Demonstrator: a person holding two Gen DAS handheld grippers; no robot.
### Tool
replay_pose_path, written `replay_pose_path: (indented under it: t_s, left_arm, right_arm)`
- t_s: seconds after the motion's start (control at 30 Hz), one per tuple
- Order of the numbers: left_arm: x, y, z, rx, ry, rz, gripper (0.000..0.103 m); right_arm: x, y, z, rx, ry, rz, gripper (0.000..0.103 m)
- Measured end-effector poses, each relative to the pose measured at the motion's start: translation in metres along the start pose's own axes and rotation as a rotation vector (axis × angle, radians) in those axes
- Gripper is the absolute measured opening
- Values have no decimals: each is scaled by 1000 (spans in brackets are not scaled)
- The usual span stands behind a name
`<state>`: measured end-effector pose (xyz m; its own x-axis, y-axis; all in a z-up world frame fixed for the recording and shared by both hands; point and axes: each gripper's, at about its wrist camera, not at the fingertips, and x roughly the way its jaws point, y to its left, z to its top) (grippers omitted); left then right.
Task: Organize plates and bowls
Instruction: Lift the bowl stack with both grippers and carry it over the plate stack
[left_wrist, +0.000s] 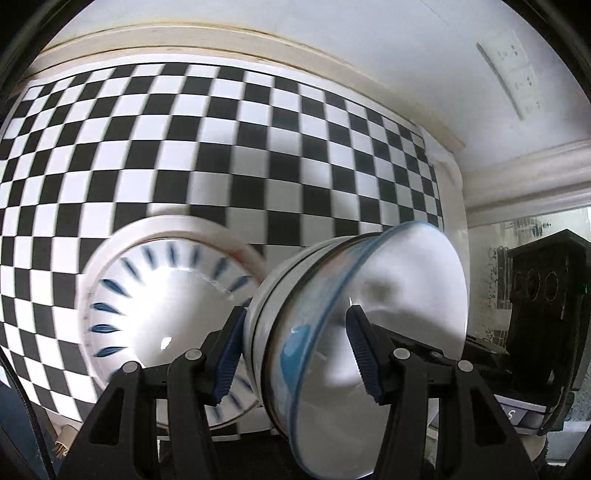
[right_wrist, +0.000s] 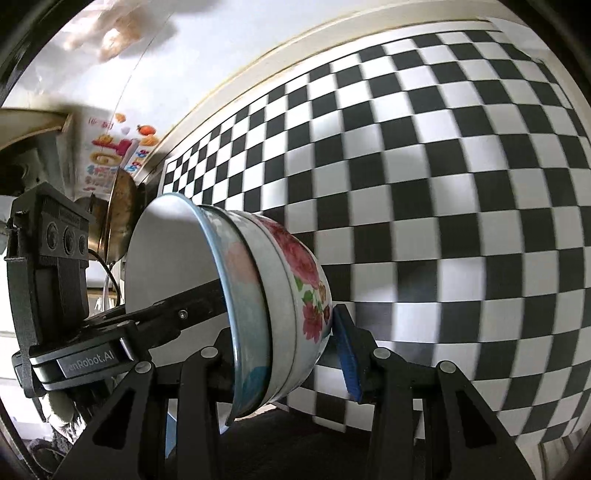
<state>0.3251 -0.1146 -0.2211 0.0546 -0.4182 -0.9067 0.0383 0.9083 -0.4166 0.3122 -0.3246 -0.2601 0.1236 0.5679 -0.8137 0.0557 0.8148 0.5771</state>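
Checkered cloth (left_wrist: 258, 129) covers the table, where a blue-petal bowl (left_wrist: 155, 314) rests at left. Above it a stack of nested bowls (left_wrist: 332, 314), floral bowl (right_wrist: 295, 295) outermost, hangs tilted sideways. Left gripper (left_wrist: 295, 350) and right gripper (right_wrist: 280, 354) each clamp its wall between half-closed fingers.

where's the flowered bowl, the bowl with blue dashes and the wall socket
flowered bowl (right_wrist: 295, 295), right wrist view, on its outer wall
bowl with blue dashes (left_wrist: 173, 295), left wrist view, on its white inside
wall socket (left_wrist: 517, 74), left wrist view, on its white faceplate
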Motion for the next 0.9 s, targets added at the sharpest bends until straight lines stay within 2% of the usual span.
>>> replay_pose_path:
  t_s: [0.13,0.37,0.63,0.9]
  left_arm:
    - [-12,31,-3,-27,-12,3,51]
    - [-12,72,-7,-72,-1,17,51]
    - [6,96,-8,-82,23,20,51]
    - [20,107,-8,-81,41,20,51]
  right_arm:
    - [20,26,-5,-19,13,5,44]
    - [65,56,-11,-42,52,5,43]
    - [103,62,-12,-28,86,-21,42]
    - [118,59,-7,-20,93,-54,42]
